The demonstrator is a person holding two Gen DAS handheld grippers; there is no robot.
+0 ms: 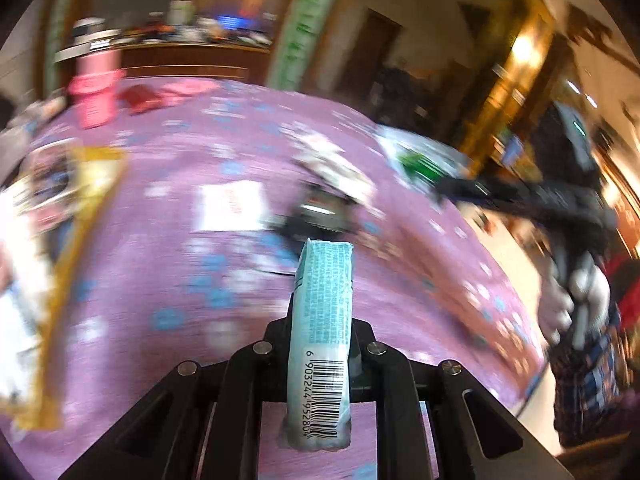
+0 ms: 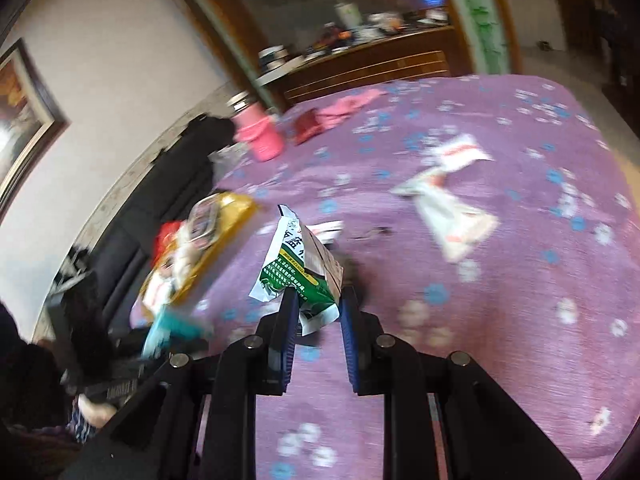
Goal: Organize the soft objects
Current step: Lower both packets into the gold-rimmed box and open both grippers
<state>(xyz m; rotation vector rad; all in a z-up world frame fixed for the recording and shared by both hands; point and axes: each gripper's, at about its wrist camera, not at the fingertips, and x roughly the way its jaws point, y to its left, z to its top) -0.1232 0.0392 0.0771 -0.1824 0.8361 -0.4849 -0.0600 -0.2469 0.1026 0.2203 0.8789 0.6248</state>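
Observation:
My left gripper (image 1: 320, 328) is shut on a light blue tissue pack (image 1: 322, 320) with a barcode, held edge-up above the purple bedspread (image 1: 160, 280). My right gripper (image 2: 318, 300) is shut on a green and white packet (image 2: 298, 264), held above the same bedspread (image 2: 480, 320). The right gripper with its packet (image 1: 420, 164) also shows blurred at the right in the left wrist view. The left gripper's blue pack (image 2: 168, 328) shows blurred at the lower left in the right wrist view.
A yellow tray (image 2: 224, 232) with packets sits at the bed's left side. White packets (image 2: 452, 208) lie mid-bed. A pink bottle (image 2: 260, 136), red pouch (image 2: 308, 126) and pink cloth (image 2: 348, 108) lie at the far end. A dark sofa (image 2: 168, 184) stands left.

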